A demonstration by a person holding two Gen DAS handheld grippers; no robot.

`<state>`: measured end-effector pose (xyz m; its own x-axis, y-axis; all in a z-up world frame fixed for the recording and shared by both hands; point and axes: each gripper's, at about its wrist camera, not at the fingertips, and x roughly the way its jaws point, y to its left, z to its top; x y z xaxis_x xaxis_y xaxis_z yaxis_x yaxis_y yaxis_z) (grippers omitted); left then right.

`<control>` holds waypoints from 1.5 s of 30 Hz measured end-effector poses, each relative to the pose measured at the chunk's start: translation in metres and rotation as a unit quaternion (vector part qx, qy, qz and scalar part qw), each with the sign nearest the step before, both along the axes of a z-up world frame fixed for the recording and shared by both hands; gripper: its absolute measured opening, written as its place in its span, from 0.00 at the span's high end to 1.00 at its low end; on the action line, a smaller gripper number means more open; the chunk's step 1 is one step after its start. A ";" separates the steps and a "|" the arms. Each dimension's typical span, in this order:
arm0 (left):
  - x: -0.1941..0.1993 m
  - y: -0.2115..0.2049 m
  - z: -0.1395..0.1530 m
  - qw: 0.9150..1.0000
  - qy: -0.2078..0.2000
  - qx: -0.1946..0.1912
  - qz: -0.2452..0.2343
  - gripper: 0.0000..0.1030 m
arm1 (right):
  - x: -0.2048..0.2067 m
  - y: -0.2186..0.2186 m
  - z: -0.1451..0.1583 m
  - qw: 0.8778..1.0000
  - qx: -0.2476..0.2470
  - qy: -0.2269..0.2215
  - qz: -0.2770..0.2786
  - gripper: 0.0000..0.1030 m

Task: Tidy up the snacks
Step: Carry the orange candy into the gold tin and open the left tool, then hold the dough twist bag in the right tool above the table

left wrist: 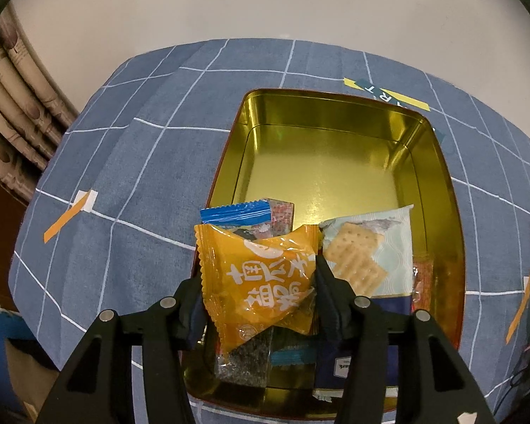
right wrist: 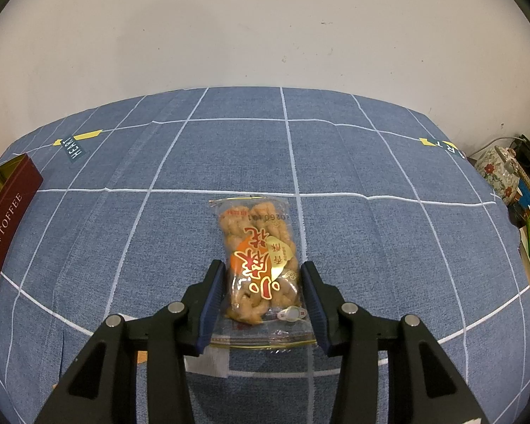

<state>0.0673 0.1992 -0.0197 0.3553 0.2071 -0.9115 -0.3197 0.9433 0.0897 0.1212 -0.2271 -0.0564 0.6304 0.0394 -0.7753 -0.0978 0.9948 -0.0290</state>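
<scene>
Two packets: orange packet (left wrist: 261, 279) over tin (left wrist: 438, 162), clear packet (right wrist: 261, 261) on cloth (right wrist: 123, 233).

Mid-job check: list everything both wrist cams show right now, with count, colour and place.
Tin: 1, gold inside, dark red outside, on the cloth, left of the right gripper.
Orange packet: 1, between the left fingers, over the tin's near end.
Cracker packet: 1, pale blue, in the tin, near right.
Blue packet: 1, in the tin, behind the orange packet.
Other packets: several, partly hidden in the tin's near end; count unclear.
Twist packet: 1, clear, golden-brown snacks, on the cloth between the right fingers.
Cloth: 1, blue with white grid.
Teapot: 1, floral, far right, beyond the cloth.
Left gripper: black, holding the orange packet.
Right gripper: black, fingers either side of the twist packet; contact unclear.
</scene>
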 end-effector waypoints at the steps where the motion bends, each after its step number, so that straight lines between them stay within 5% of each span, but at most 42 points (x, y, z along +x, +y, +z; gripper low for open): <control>1: 0.000 0.000 0.000 1.000 0.001 0.001 0.001 0.49 | 0.000 0.000 0.000 1.000 0.000 0.000 0.000 0.56; 15: -0.001 0.003 0.007 1.000 0.006 -0.005 0.004 0.46 | 0.000 0.000 0.000 1.000 0.000 0.000 0.000 0.56; 23: -0.006 -0.003 0.018 1.000 -0.009 0.008 -0.001 0.32 | 0.000 0.000 0.000 1.000 0.000 0.000 0.000 0.56; 45: -0.039 0.014 0.040 0.998 -0.052 0.002 0.030 0.30 | 0.000 0.000 0.000 1.000 0.000 0.001 -0.001 0.56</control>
